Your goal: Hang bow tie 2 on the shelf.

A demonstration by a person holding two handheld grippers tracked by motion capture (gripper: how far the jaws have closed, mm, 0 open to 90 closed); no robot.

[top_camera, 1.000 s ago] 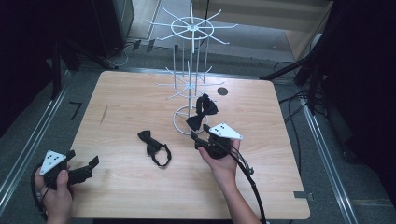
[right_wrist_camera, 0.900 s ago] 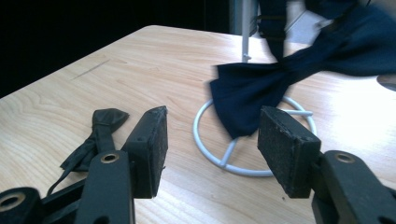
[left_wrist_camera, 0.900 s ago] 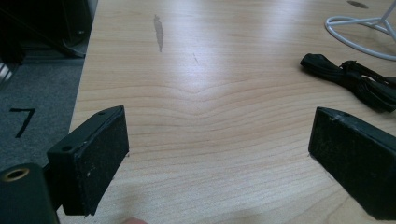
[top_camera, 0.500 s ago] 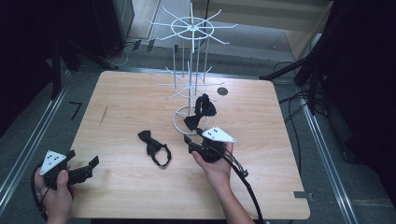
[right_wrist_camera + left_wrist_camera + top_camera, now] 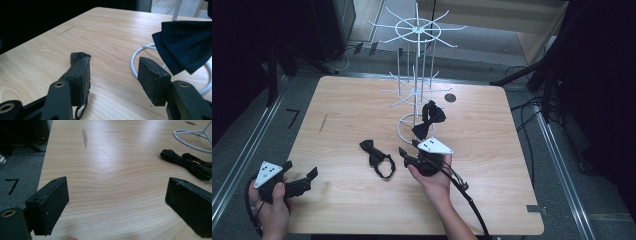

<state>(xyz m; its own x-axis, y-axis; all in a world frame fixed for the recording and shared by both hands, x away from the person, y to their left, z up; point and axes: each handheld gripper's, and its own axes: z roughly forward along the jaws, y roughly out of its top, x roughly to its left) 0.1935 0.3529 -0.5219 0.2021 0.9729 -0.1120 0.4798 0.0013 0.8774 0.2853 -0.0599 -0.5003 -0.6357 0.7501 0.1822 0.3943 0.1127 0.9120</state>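
On the table, black bow tie, strap looped, beside the empty half-open right tool.

Just left of the right gripper, the bow tie is matt black cloth; the table is smooth pale wood; the rack behind is glossy white wire.

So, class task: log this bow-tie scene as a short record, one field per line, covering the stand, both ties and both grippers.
stand: white wire rack, upright at the table's far middle
hung tie: dark bow tie on the rack, low
loose tie: black bow tie flat on the wood
right gripper: open, empty, beside the loose tie
left gripper: open, empty, near corner
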